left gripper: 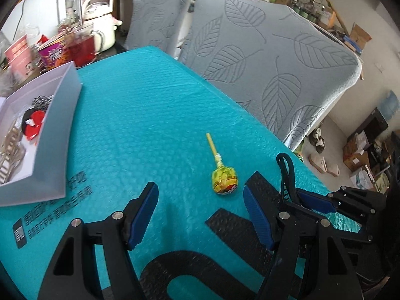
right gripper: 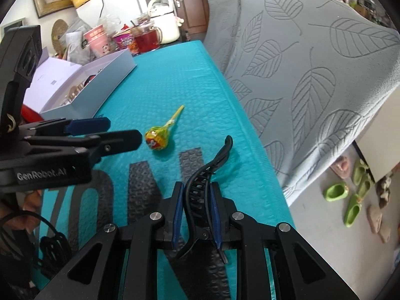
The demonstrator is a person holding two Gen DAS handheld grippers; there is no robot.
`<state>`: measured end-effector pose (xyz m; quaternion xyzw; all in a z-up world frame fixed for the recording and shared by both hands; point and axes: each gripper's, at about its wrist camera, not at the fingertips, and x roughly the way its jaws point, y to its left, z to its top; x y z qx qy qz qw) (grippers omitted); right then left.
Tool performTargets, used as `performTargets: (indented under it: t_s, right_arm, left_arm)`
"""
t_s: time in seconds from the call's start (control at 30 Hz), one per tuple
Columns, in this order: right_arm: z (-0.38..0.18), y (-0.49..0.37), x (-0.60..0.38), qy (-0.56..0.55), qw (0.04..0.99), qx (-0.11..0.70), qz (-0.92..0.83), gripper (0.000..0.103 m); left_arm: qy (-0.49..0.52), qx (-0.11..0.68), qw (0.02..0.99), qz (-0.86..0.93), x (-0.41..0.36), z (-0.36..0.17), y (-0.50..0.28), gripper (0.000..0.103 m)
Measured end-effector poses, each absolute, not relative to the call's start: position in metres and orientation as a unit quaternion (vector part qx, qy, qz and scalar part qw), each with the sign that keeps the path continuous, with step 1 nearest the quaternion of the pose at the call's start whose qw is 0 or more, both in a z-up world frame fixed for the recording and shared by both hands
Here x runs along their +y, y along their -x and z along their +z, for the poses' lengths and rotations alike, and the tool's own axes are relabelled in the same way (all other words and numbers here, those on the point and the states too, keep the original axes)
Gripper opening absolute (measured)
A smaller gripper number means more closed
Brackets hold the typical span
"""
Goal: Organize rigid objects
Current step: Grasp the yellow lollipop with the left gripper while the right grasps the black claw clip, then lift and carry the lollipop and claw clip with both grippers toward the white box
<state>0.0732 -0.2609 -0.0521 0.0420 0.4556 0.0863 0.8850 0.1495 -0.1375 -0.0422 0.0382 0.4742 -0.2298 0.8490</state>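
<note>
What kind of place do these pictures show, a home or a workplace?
Most likely a lived-in home, at a dining table. Chairs in grey leaf-patterned fabric covers stand by the teal bubble-wrap table cover, a white electric rice cooker sits behind, and green slippers lie on the floor.

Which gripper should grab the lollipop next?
Left. The left gripper is open and empty, close to the lollipop; the right gripper is shut on the black hair clip.

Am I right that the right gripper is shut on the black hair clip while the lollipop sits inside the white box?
Not quite. The right gripper is shut on the hair clip, but the lollipop lies on the teal mat, apart from the white box. The left wrist view shows it.
</note>
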Motion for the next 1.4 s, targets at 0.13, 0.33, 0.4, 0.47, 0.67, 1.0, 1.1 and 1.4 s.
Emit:
performTargets:
  t_s: [0.13,0.33,0.4,0.47,0.67,1.0,1.1,1.4]
  right_arm:
    - [-0.051,-0.075,-0.268,-0.044,0.886,0.455,0.072,0.02]
    - [-0.05,-0.077,-0.276,-0.058,0.887,0.455,0.059,0.02]
    - [-0.05,-0.077,-0.276,-0.058,0.887,0.454,0.058,0.021]
    - [-0.05,-0.077,-0.275,-0.057,0.887,0.454,0.058,0.021]
    - [-0.05,-0.076,-0.272,-0.057,0.889,0.451,0.062,0.02]
    - [-0.048,-0.066,-0.249,-0.049,0.889,0.447,0.081,0.02]
    - [-0.045,-0.061,-0.238,-0.041,0.89,0.446,0.091,0.02]
    - [-0.037,-0.049,-0.206,-0.029,0.892,0.437,0.117,0.02]
  left_arm:
    - [-0.045,0.475,0.843,-0.25,-0.148,-0.049,-0.154,0.069]
    - [-0.062,0.49,0.828,-0.267,-0.169,-0.061,-0.16,0.031]
    - [-0.078,0.476,0.834,-0.267,-0.171,-0.059,-0.156,0.024]
    - [-0.086,0.467,0.838,-0.268,-0.171,-0.057,-0.152,0.024]
    - [-0.081,0.46,0.845,-0.26,-0.159,-0.05,-0.14,0.024]
    - [-0.057,0.454,0.856,-0.242,-0.125,-0.042,-0.115,0.024]
    - [-0.052,0.449,0.861,-0.235,-0.116,-0.038,-0.106,0.024]
    - [-0.043,0.436,0.875,-0.203,-0.082,-0.025,-0.081,0.024]
